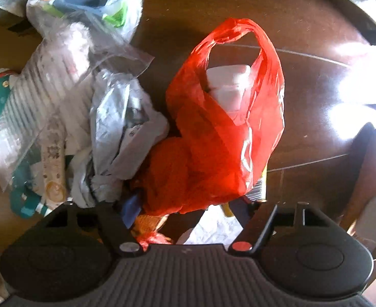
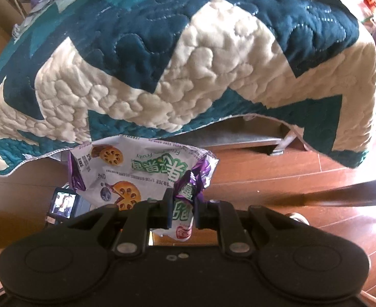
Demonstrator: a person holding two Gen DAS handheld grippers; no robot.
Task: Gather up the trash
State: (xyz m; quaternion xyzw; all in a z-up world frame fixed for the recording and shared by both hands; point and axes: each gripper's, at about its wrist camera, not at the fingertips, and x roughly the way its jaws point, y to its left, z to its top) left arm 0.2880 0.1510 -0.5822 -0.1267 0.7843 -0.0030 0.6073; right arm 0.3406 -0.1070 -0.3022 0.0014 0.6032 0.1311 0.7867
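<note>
Crinkled glossy snack wrapper (image 2: 147,176) pinched by right gripper (image 2: 183,206), left gripper (image 1: 185,217) spread wide above translucent red bag (image 1: 223,117), quilted blanket (image 2: 188,58) draped behind.

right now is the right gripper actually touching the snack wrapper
Touching. The right wrist view shows the right gripper with both fingers pinched on a crumpled corner of the snack wrapper, no gap on either side.

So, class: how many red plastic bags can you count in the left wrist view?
1. The red plastic bag lies on the brown floor, right of the pile of clear and white wrappers, with a white box inside. Others may be hidden beneath.
</note>
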